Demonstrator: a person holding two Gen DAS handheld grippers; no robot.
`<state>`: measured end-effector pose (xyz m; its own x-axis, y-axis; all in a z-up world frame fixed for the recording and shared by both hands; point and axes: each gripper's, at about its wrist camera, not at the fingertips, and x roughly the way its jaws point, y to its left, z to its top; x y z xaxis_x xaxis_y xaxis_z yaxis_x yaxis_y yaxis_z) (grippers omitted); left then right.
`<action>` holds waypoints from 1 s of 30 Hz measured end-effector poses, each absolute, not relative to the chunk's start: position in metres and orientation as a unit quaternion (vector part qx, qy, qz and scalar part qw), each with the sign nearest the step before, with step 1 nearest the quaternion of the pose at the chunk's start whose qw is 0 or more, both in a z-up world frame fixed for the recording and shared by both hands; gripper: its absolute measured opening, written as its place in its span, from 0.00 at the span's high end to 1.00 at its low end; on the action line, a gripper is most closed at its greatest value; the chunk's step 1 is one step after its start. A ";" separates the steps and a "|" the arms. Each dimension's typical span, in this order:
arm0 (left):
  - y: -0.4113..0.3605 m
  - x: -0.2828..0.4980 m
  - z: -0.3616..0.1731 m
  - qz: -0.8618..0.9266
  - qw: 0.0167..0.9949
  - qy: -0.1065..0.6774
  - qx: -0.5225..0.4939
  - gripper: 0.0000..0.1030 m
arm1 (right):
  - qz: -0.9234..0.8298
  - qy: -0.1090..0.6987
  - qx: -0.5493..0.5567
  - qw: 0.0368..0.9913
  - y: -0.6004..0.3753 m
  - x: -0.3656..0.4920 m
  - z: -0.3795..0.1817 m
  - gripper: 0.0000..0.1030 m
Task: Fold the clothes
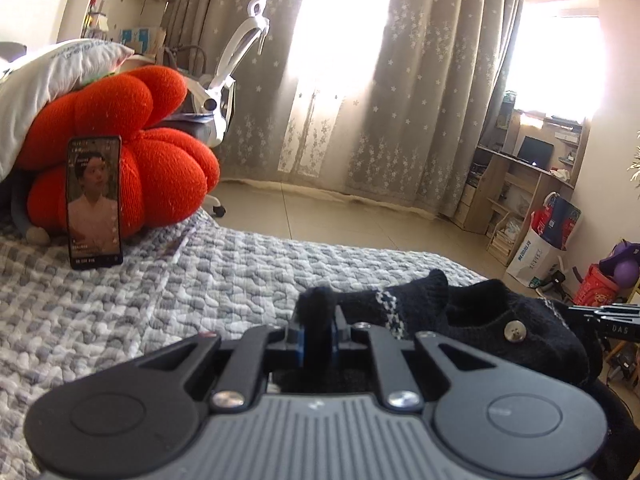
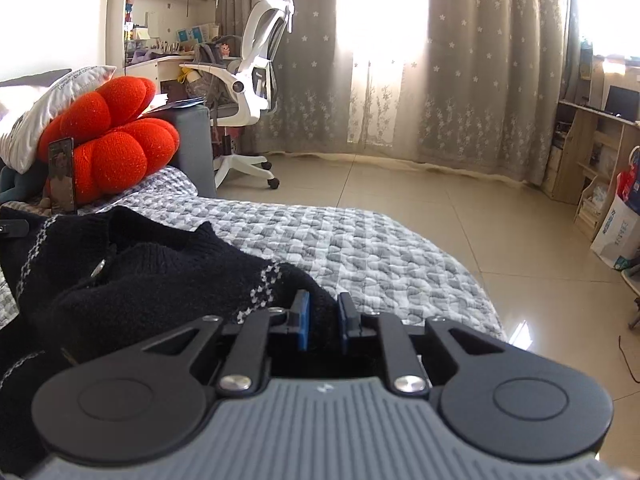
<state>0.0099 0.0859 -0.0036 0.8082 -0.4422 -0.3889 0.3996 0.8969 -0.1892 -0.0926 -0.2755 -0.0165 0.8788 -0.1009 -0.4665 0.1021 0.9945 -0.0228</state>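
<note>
Grasp step of folding: one black knit cardigan lies rumpled on the quilted bed. Left tool is clenched on a bunch of its edge; right tool likewise pinches black knit between its blue pads. Next move likely calls for lifting both held edges together and spreading the garment flat. Count: two tools, one cardigan, one metal button in view.

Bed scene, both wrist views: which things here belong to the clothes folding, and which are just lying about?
Part of the job:
black knit cardigan
left gripper, shut on the cardigan's fabric
right gripper, shut on the cardigan's fabric
quilted bedspread, the work surface

Just lying about:
red pumpkin cushion
phone propped against it
white pillow
office chair
</note>
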 end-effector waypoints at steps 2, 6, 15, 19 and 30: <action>0.081 0.016 -0.002 -0.217 0.955 0.198 -0.039 0.89 | -0.067 0.233 -0.006 0.970 -0.277 -0.085 -0.016 0.85; 0.069 0.030 -0.003 -0.207 0.965 0.163 -0.004 0.89 | -0.092 0.214 -0.027 0.972 -0.280 -0.066 -0.017 0.86; 0.051 0.079 -0.006 -0.175 0.974 0.141 0.028 0.89 | -0.134 0.205 -0.003 0.970 -0.312 -0.013 -0.018 1.00; 0.048 0.097 -0.014 -0.176 0.969 0.176 0.010 0.89 | -0.086 0.256 0.035 0.962 -0.322 0.011 -0.024 0.99; 0.077 0.092 -0.024 -0.182 0.950 0.238 -0.093 0.89 | -0.032 0.278 0.147 0.949 -0.336 0.021 -0.011 0.55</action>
